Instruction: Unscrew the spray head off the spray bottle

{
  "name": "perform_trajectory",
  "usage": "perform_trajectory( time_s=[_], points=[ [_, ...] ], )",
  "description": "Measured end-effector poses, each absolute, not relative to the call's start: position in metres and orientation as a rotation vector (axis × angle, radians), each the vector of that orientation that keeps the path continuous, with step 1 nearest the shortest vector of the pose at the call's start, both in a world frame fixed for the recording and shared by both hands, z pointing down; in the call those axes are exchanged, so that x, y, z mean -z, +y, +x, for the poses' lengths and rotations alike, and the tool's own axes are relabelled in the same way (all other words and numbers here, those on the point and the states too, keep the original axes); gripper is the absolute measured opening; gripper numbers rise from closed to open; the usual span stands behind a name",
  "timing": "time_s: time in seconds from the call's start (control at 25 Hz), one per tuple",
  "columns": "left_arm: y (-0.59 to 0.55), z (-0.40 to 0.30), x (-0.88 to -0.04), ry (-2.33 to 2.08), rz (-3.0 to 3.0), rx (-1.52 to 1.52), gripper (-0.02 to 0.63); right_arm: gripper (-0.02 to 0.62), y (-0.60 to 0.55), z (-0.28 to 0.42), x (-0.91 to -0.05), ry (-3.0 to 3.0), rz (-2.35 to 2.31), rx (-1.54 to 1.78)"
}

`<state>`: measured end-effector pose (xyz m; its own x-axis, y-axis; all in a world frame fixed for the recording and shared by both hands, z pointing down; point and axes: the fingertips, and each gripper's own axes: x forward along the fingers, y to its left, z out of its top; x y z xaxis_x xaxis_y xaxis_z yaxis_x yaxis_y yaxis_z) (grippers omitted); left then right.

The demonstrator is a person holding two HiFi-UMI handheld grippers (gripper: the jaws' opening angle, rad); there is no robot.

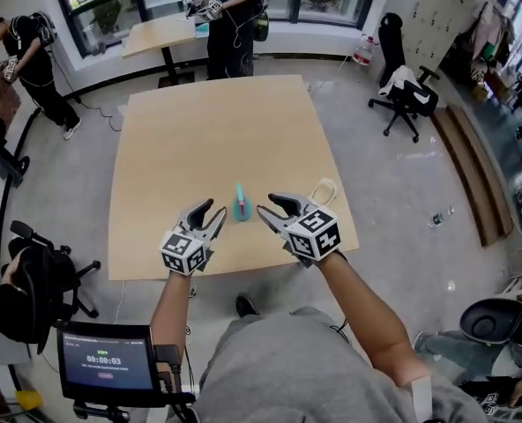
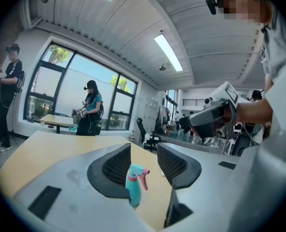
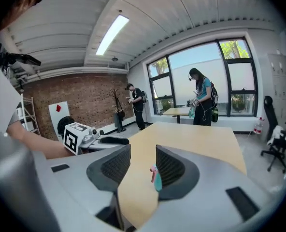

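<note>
The teal spray bottle (image 1: 241, 204) stands upright on the wooden table (image 1: 208, 130), in the strip nearest the person, with its spray head (image 2: 138, 171) on top and a pink trigger below it. Both bare forearms reach forward from the person's body and converge on the bottle, one on each side of it. The left forearm (image 1: 167, 311) runs almost straight ahead. It carries the left gripper (image 1: 212, 209) to the bottle's left, the marker cube (image 1: 183, 252) behind it and the fingers slanting toward the bottle. The right forearm (image 1: 367, 311) comes in at a slant from the bottle's right. The right gripper (image 1: 268, 204) tilts down toward the bottle, its own marker cube (image 1: 314, 233) turned up to the head camera. Both tips lie just beside the bottle with a gap showing on either side. In each gripper view the ribbed pads stand parted with bare tabletop between them. The bottle shows beyond them, untouched, so both jaws are released and hold nothing.
</note>
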<state>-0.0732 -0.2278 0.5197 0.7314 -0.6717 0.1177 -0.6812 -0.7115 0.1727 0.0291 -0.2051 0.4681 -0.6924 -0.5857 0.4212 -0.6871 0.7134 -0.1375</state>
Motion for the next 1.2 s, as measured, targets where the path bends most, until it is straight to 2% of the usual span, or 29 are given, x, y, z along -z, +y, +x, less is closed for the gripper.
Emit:
perform_trajectory(
  time_s=[0.4,0.52,0.8,0.88,1.04,1.2],
  points=[
    [-0.288,-0.046,-0.665,-0.912,2.834,-0.547,0.312,0.204,-0.301,-0.021,-0.572,-2.219,0.951,-0.661],
    [-0.297,-0.03,-0.696,-0.834,2.863,-0.659,0.33,0.224,-0.315,-0.026,-0.598,-2.094,0.878,-0.7],
    [-0.312,0.004,-0.75,-0.601,2.993,-0.815,0.342,0.225,-0.326,-0.038,-0.666,-1.904,0.636,-0.716],
    [-0.311,0.018,-0.753,-0.561,3.013,-0.837,0.342,0.218,-0.316,-0.032,-0.672,-1.833,0.554,-0.655],
    [-0.304,0.036,-0.742,-0.547,3.017,-0.809,0.341,0.112,-0.301,-0.024,-0.669,-1.781,0.489,-0.497],
    [-0.297,0.039,-0.735,-0.532,3.009,-0.739,0.341,0.098,-0.287,-0.021,-0.664,-1.809,0.28,-0.258]
  ],
)
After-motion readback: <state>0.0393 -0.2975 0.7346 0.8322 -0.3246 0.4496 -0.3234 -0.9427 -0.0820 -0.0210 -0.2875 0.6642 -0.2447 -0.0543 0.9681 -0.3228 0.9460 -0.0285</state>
